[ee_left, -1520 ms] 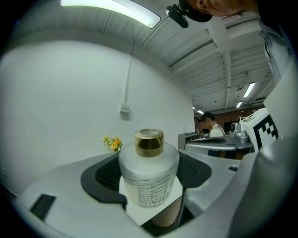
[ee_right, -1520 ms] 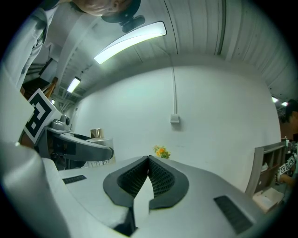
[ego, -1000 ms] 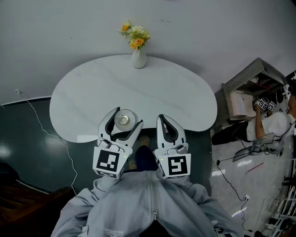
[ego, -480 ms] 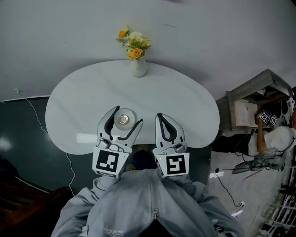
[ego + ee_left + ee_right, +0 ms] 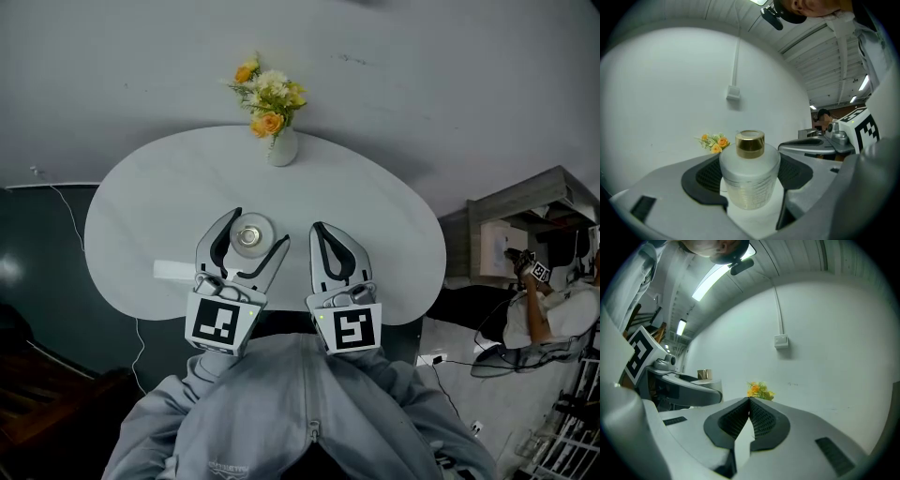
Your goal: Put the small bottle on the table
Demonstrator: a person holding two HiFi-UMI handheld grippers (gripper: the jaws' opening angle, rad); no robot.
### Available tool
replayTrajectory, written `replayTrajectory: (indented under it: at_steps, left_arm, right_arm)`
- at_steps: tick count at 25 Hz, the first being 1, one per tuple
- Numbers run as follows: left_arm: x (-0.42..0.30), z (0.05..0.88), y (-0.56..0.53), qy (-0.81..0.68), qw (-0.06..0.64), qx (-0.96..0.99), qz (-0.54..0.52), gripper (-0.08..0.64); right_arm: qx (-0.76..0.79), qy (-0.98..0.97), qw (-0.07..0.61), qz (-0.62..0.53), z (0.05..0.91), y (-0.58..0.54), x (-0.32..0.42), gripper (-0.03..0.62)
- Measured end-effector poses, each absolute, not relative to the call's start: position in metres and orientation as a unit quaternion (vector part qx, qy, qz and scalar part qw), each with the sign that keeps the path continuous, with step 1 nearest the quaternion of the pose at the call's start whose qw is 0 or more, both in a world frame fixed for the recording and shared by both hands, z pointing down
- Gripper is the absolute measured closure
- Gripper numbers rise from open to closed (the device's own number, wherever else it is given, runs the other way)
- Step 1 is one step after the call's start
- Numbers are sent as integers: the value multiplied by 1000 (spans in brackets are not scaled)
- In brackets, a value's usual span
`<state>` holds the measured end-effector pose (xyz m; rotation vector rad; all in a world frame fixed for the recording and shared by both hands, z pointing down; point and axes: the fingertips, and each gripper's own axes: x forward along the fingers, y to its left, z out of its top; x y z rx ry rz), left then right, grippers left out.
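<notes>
A small frosted bottle [image 5: 250, 232] [image 5: 750, 176] with a gold cap sits between the jaws of my left gripper [image 5: 251, 231] [image 5: 749, 180], which is shut on it. The bottle is held upright over the near part of the white oval table [image 5: 375, 225]. My right gripper [image 5: 327, 238] [image 5: 749, 409] hovers just to the right of it, shut with nothing in it, its tips touching. From the right gripper view the bottle's gold cap [image 5: 704, 374] shows above the left gripper's jaw.
A white vase with yellow and orange flowers [image 5: 272, 117] [image 5: 713, 142] [image 5: 759, 391] stands at the table's far edge against the wall. A shelf unit [image 5: 525, 225] and a seated person [image 5: 548, 305] are at the right. A cable [image 5: 56, 202] runs along the dark floor at the left.
Both grippers and the bottle have moved forward over the table, and the view has shifted closer to it. The left gripper's hold on the bottle is unchanged.
</notes>
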<state>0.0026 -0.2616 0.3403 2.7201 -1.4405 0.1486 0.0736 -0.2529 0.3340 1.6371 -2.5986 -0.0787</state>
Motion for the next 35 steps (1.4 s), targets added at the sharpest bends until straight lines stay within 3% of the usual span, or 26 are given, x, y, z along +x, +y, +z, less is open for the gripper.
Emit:
replayTrajectory:
  at_steps: [18, 35]
  left_arm:
    - [20, 371, -326, -436, 18, 897, 70, 227]
    - [27, 458, -373, -381, 14, 916, 123, 227]
  right_arm:
    - [539, -841, 39, -1, 363, -308, 77, 566]
    - [552, -831, 63, 27, 438, -358, 80, 566]
